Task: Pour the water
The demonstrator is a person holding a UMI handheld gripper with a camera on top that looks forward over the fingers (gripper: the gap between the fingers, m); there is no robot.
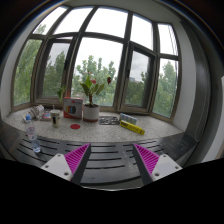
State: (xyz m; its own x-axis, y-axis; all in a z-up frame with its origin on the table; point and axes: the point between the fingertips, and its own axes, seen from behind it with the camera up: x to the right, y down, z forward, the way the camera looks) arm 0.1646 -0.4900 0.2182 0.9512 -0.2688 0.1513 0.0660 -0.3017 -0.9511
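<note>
- A bay window (100, 55) with dark frames curves around the far side of the scene, with green trees visible through the glass. Below it runs a pale stone windowsill (150, 128) that carries several small things.
- The gripper (112, 160) points toward the window. Its two fingers stand well apart with nothing between them; each bears a magenta ribbed pad (76, 156) on its inner face.
- Under and just ahead of the fingers lies a dark slatted surface (110, 150), set in front of the sill.
- A potted plant (91, 98) in a white pot stands on the sill, beyond the fingers and roughly midway between them. It serves as the landmark for the rest.
- Just left of the plant sits a small red and white box (73, 107).
- Farther left of the plant stands a dark cup (55, 116), and beyond that a white object lying on its side (35, 112); what it is cannot be told.
- Well left of the plant and nearer the gripper, a clear plastic water bottle (32, 135) stands upright at the sill's front edge.
- Right of the plant lies a flat yellow box (131, 126), with paper items just behind it.
</note>
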